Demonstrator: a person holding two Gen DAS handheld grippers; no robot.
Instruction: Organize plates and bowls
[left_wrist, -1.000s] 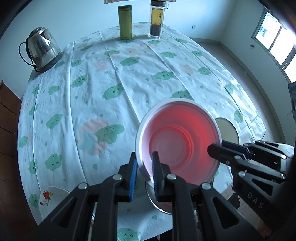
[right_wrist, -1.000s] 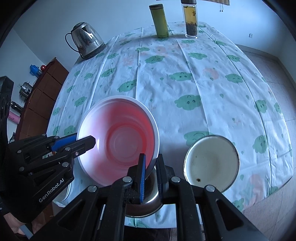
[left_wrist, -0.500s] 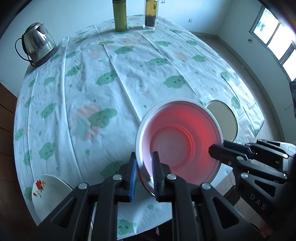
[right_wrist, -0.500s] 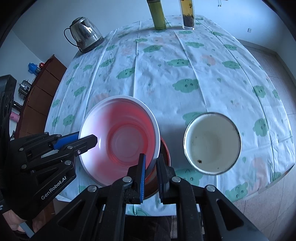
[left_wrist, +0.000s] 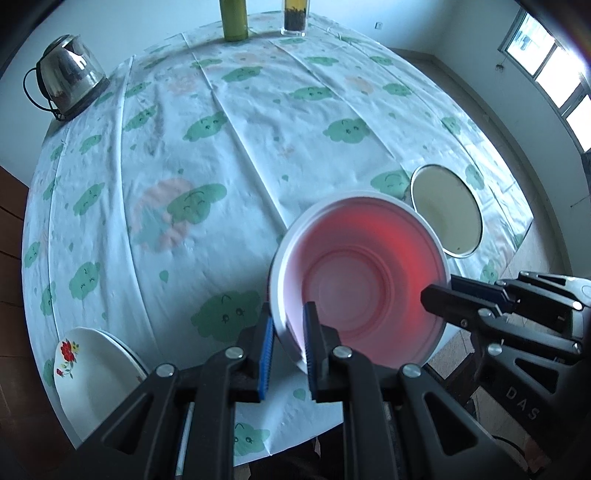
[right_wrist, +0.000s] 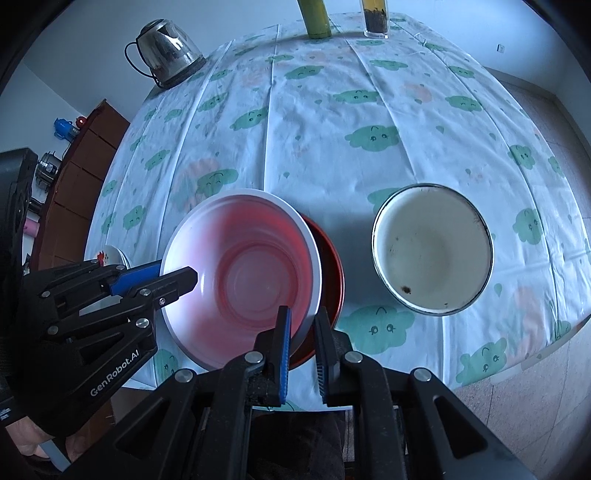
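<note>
Above the red dish (right_wrist: 330, 266), both grippers, left (left_wrist: 288, 341) marked "GenRobot.AI" and right (right_wrist: 301, 345) marked "DAS", pinch the pink bowl (right_wrist: 240, 273); a cream bowl (right_wrist: 432, 254) sits beside.

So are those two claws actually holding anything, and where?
Yes: both grip the pink bowl by its rim, the left gripper on its left edge, the right gripper on the near right edge.

We find the middle of the tablecloth (right_wrist: 332, 155) open for passage — obstacles sit only at the edges: kettle (right_wrist: 166, 48), two bottles (left_wrist: 234, 18), enamel bowl (right_wrist: 432, 254), floral plate (left_wrist: 92, 369).
</note>
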